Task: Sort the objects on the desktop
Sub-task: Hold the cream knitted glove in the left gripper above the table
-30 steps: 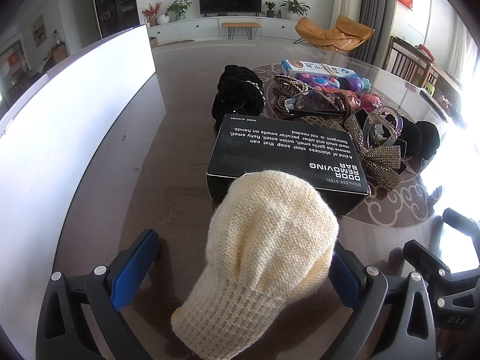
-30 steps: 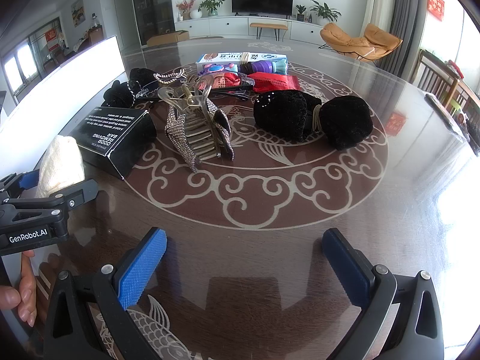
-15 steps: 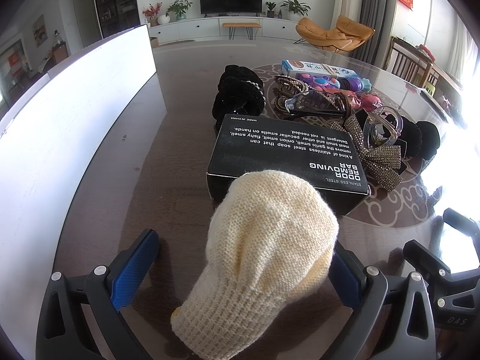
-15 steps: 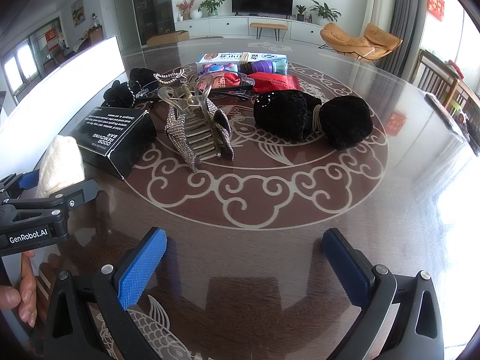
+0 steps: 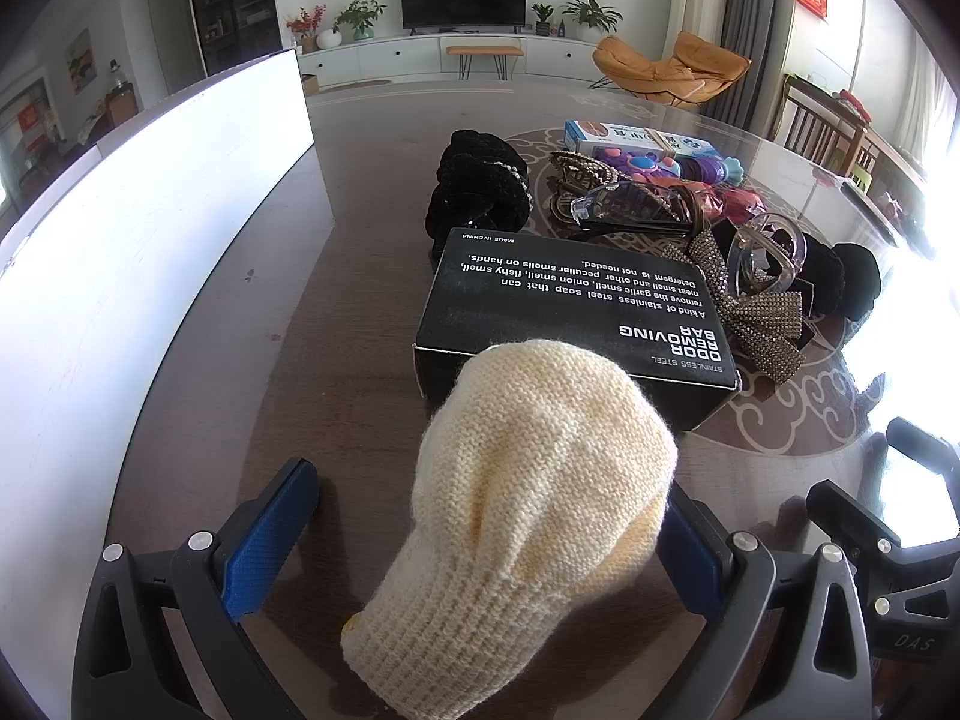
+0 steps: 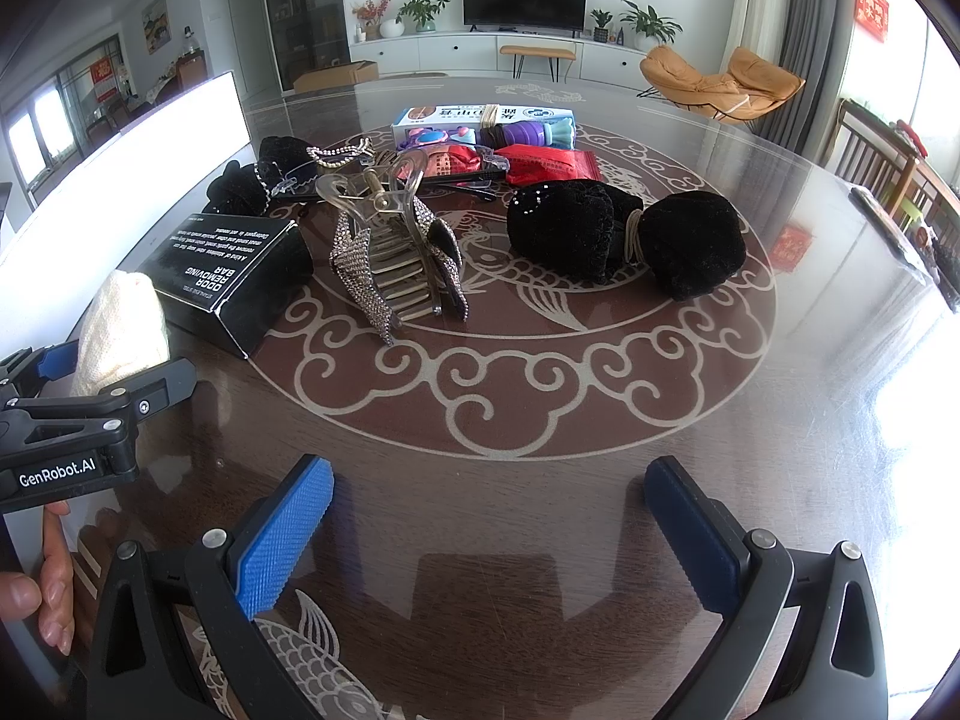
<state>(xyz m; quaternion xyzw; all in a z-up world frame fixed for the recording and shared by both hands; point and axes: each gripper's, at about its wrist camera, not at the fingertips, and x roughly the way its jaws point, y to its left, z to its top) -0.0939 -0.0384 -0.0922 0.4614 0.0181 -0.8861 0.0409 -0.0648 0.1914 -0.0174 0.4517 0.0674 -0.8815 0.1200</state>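
The left tool [image 5: 486, 516] gapes wide around a cream knitted mitten [image 5: 528, 498] lying on the counter [image 5: 252, 372] against a black box [image 5: 576, 312]; the right tool [image 6: 489, 516] spreads wide over bare counter, empty.

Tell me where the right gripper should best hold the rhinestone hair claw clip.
Probably the clear plastic handle loops at the top of the rhinestone-covered hair claw clip, coming from above. The clip stands upright on its teeth, so the loops are free, while its studded sides slope outward.
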